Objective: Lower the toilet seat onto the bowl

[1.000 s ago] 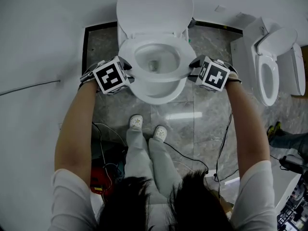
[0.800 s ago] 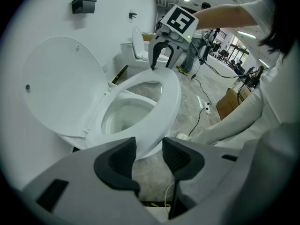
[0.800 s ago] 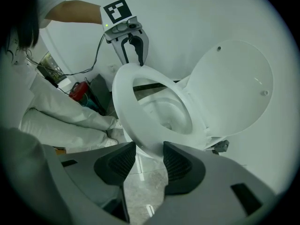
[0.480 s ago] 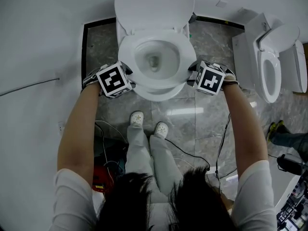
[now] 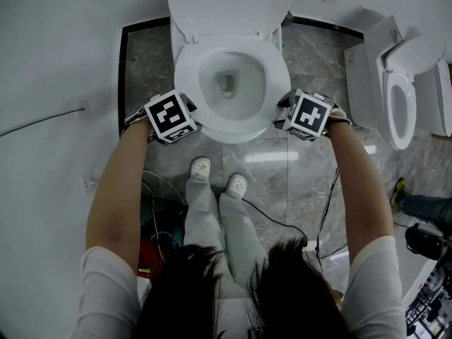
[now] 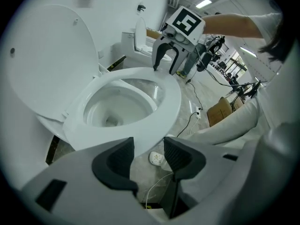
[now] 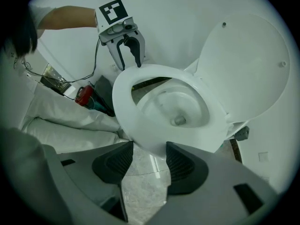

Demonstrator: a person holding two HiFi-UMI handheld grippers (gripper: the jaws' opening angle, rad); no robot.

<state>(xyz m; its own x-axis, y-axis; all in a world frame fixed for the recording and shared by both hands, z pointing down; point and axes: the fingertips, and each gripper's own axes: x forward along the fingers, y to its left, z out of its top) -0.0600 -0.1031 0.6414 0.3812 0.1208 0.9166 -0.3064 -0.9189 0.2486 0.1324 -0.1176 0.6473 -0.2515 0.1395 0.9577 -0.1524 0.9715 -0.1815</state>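
Observation:
The white toilet seat point(image 5: 229, 122) lies flat on the bowl point(image 5: 227, 83), and the lid point(image 5: 229, 2) stands up behind it. My left gripper point(image 5: 185, 115) is at the seat's left edge and my right gripper point(image 5: 286, 115) at its right edge. In the left gripper view the seat point(image 6: 168, 102) rim reaches between the left gripper point(image 6: 147, 156) pads, which do not press on it. The right gripper view shows the same: the seat point(image 7: 123, 102) edge sits loose between the right gripper point(image 7: 149, 161) pads. Both pairs of jaws have just been opening.
A second toilet point(image 5: 399, 83) stands at the right. The person's white shoes point(image 5: 201, 168) are on the marble floor just in front of the bowl. Cables point(image 5: 282, 224) and a red item point(image 5: 145, 249) lie on the floor nearer me. A white wall runs along the left.
The seat's raised front has come down flat onto the bowl rim. Both grippers have sunk with it at its two sides.

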